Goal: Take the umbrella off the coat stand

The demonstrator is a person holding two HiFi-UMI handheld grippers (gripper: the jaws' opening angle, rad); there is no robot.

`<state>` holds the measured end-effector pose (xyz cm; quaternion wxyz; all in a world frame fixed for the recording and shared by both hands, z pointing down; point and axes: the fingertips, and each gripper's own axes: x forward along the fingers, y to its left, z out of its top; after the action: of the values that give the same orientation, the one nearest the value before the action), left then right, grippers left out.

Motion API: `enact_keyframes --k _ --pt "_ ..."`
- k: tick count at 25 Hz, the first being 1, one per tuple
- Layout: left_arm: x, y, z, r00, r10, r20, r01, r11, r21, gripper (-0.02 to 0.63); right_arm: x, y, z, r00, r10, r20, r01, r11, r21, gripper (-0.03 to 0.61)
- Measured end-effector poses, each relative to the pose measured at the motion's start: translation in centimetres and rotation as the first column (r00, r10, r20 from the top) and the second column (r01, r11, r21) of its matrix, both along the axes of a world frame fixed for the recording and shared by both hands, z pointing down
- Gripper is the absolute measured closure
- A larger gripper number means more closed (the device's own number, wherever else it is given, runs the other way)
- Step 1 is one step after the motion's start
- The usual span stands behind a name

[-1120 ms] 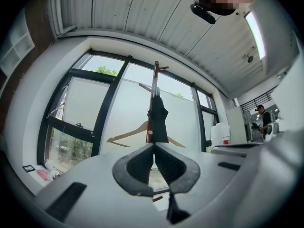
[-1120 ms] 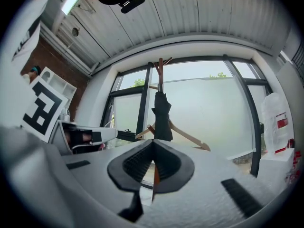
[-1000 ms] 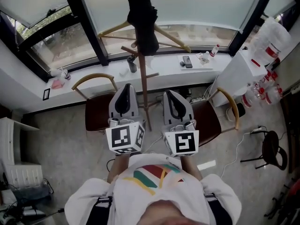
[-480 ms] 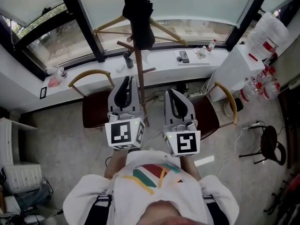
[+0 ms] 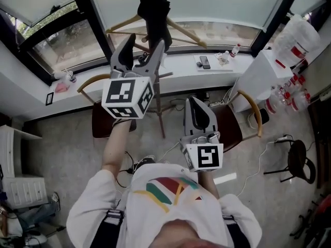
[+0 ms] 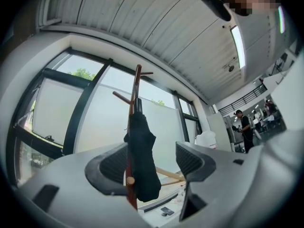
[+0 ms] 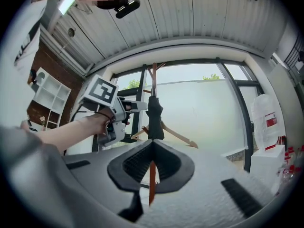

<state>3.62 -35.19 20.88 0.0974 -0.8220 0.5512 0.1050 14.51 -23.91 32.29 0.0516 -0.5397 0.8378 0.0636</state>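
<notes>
left gripper (image 5: 145,44): held up high in front of the window, marker cube facing the head camera. Jaws have just been opening and now stand wide apart. In the left gripper view (image 6: 154,161) the umbrella hangs in the gap between them, nearer the left jaw, and the pads are not pressing on it.
right gripper (image 5: 195,101): low, near the person's chest, well below the left one. Jaws are together at the tips in the right gripper view (image 7: 152,144), with nothing held. The stand's pole only shows through behind them.
umbrella (image 5: 155,14): black, folded, hanging upright high on the coat stand against the pole (image 6: 141,148). From the right gripper view (image 7: 155,112) it sits just right of the left gripper's tips. Can't tell whether there is contact.
coat stand (image 5: 158,102): reddish wooden pole with angled pegs at the top (image 6: 137,87), standing between two chairs in front of the window sill (image 5: 98,79).
chairs: dark seats with curved wooden backs, one to the left of the pole (image 5: 103,123) and one to the right (image 5: 232,123).
sill clutter: a small dark device (image 5: 204,62) lies flat to the right of the stand.
</notes>
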Motion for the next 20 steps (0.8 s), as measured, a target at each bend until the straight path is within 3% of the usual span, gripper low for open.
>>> enact_keyframes --k 2,8,14,20 --pt "-0.5 -2.3 0.0 1.000 0.007 -0.017 -0.008 0.997 -0.071 0.307 0.3 0.2 -0.1 1.000 0.003 0.004 -0.003 1.000 0.011 0.578" --pt "-0.7 -7.6 0.0 0.999 0.042 -0.023 -0.047 0.971 -0.234 0.296 0.6 0.0 -0.2 1.000 0.013 0.024 -0.013 1.000 0.012 0.578" --pt "0.7 -9.5 0.4 0.992 0.105 -0.074 -0.123 0.942 -0.312 0.296 0.9 0.4 -0.5 0.999 0.018 0.040 -0.018 1.000 0.018 0.578" --pt "1.4 -10.6 0.7 0.995 0.096 -0.030 -0.100 0.938 -0.331 0.296 1.5 0.1 0.0 0.997 0.030 0.065 -0.031 1.000 0.005 0.578"
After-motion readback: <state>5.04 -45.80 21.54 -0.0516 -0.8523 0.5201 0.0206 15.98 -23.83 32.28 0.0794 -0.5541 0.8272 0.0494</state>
